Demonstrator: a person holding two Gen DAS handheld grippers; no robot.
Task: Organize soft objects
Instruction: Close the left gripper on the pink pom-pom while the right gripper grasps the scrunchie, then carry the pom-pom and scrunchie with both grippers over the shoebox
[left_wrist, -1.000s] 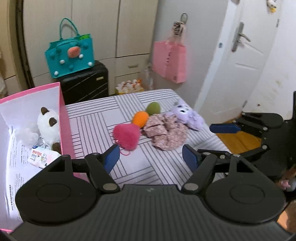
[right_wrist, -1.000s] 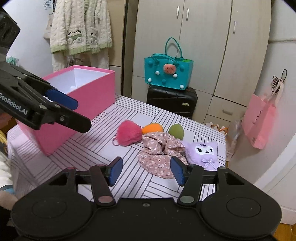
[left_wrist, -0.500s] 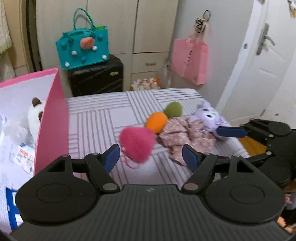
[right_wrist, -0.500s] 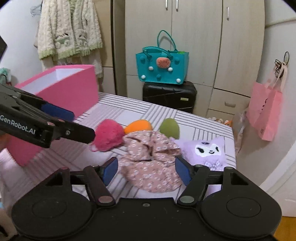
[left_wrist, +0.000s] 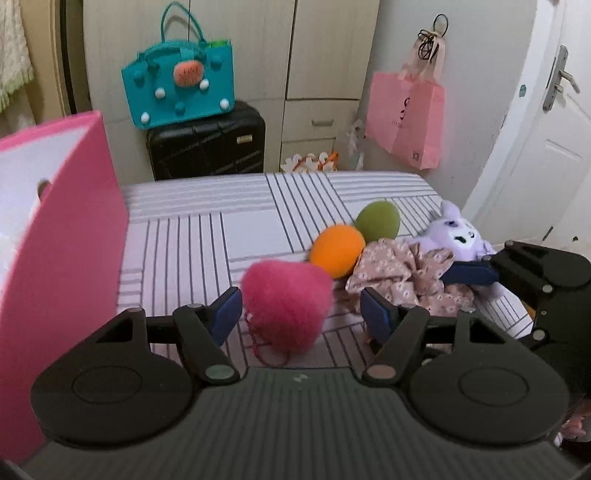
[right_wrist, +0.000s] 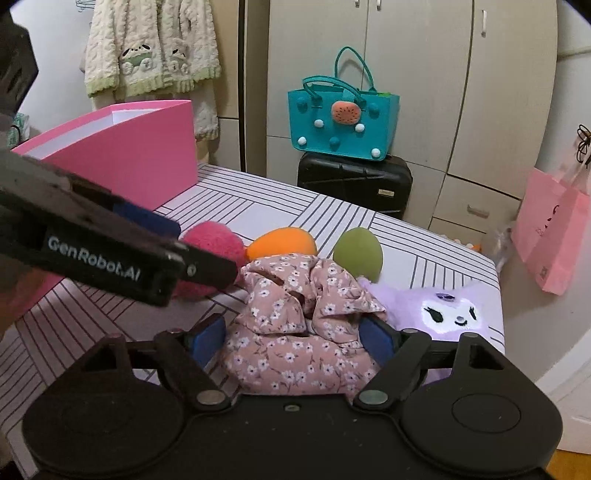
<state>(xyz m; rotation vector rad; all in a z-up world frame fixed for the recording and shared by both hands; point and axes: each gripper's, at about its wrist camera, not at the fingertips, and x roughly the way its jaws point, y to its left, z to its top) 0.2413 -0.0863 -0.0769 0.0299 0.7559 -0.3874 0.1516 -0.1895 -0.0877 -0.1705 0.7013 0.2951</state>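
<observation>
On the striped table lie a fluffy pink heart pompom (left_wrist: 286, 302), an orange ball (left_wrist: 337, 250), a green ball (left_wrist: 377, 220), a floral pink cloth (right_wrist: 295, 325) and a purple plush (right_wrist: 443, 310). My left gripper (left_wrist: 301, 314) is open, its blue pads on either side of the pompom, not pressing it. My right gripper (right_wrist: 291, 334) is open, its pads on either side of the floral cloth. The right gripper also shows in the left wrist view (left_wrist: 480, 275), over the cloth. The pink box (left_wrist: 62, 236) stands at the left.
A teal bag (right_wrist: 341, 123) sits on a black suitcase (right_wrist: 354, 182) behind the table. A pink paper bag (left_wrist: 406, 122) hangs on the wall to the right. A door (left_wrist: 546, 155) is at the far right. The table's far edge is near the suitcase.
Both grippers have moved forward and down: the left now straddles the pink pompom, the right now straddles the floral cloth. Both stay open. The box's inside has slid out of view.
</observation>
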